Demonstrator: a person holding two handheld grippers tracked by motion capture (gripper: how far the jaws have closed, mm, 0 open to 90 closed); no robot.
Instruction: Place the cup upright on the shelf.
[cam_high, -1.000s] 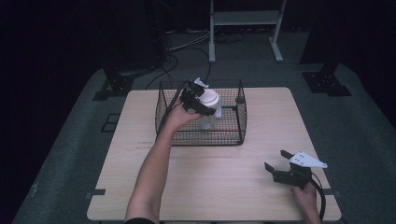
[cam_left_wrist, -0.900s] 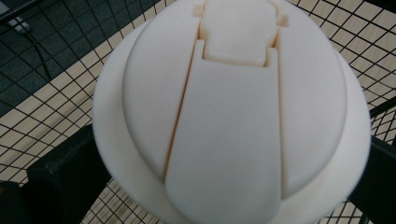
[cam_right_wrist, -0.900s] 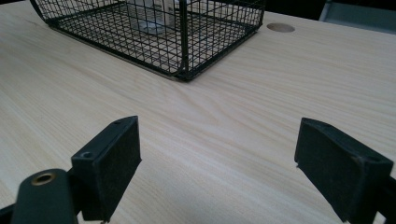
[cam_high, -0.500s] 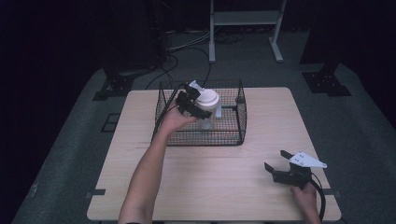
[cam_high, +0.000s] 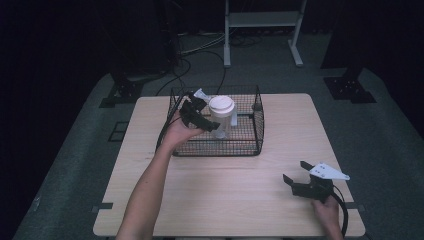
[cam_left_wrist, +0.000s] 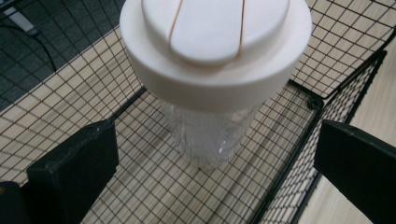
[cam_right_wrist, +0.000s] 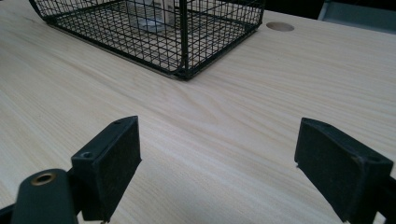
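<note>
A clear plastic bottle (cam_high: 222, 121) with a white lid (cam_left_wrist: 215, 42) stands upright on the floor of a black wire basket (cam_high: 260, 122) at the back of the wooden table (cam_high: 225, 192). My left gripper (cam_high: 209, 116) reaches into the basket from the left. Its jaws stand wide open on either side of the bottle (cam_left_wrist: 210, 135) without touching it. My right gripper (cam_high: 296, 172) rests low over the table's front right, open with nothing between its fingers (cam_right_wrist: 112, 163). Ahead of it stands the basket (cam_right_wrist: 187, 37), the bottle (cam_right_wrist: 149, 14) dim behind the mesh.
Bare wood lies between the basket and the right gripper. A round hole (cam_right_wrist: 280, 26) sits in the tabletop beyond the basket's corner. Cables (cam_high: 200, 50) and a white stand (cam_high: 262, 20) lie on the dark floor behind the table.
The left hand and its gripper have drawn back a little toward the near left. The bottle stays standing in the basket. The right gripper has not moved.
</note>
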